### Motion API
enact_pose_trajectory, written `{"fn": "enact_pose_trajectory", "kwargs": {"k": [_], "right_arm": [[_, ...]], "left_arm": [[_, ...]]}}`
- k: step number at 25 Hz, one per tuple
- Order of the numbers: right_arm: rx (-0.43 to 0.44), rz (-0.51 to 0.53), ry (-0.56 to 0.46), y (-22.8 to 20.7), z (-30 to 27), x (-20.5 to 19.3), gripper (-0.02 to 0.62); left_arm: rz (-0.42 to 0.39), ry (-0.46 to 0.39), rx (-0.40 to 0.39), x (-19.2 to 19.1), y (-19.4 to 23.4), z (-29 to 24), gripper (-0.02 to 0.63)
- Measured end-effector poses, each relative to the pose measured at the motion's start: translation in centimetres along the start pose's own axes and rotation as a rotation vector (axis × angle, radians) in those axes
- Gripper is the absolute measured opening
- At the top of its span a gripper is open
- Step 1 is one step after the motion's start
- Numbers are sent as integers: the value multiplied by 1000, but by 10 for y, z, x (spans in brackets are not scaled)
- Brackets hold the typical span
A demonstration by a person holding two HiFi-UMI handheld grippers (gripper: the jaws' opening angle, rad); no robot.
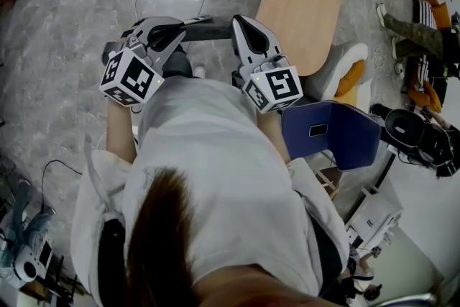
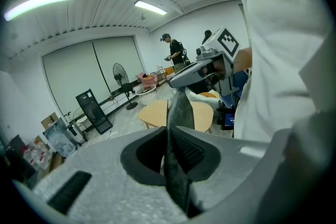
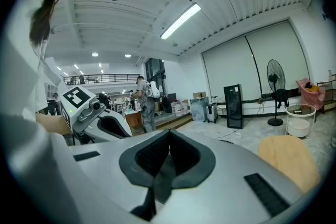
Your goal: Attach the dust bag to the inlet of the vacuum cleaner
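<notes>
Head view: dust bag (image 1: 214, 30), dark grey fabric, spans between left tongs (image 1: 188, 26) and right tongs (image 1: 237, 24), held out in front of the person; most of it is hidden. Left gripper view: tongs pinch a grey woven strip that runs up to the right tongs. Right gripper view: tongs clamp a dark fold; the rest is cut off.

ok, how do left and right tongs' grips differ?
Left tongs pinch a thick fold of the grey bag, jaws slightly apart; right tongs are fully closed on a thin edge. Past the left tongs the bag rises as a wide strip; at the right tongs only a small flap shows. Both hold the bag.
</notes>
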State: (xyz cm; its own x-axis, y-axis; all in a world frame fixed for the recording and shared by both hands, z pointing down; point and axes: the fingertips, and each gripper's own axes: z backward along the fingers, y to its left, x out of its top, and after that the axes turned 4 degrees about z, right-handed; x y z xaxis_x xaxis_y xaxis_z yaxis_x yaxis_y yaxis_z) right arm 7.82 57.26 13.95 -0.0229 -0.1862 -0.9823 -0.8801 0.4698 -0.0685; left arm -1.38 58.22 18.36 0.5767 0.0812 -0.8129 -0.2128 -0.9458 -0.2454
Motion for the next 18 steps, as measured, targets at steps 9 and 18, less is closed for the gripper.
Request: {"fn": "enact_pose_trajectory", "kwargs": {"k": [9, 18], "right_arm": [[-30, -15, 8, -14, -99, 25, 2], [-63, -25, 2, -27, -164, 42, 2]], "left_arm": [[45, -7, -44, -35, 102, -4, 38], [11, 38, -55, -61, 171, -8, 38]]}}
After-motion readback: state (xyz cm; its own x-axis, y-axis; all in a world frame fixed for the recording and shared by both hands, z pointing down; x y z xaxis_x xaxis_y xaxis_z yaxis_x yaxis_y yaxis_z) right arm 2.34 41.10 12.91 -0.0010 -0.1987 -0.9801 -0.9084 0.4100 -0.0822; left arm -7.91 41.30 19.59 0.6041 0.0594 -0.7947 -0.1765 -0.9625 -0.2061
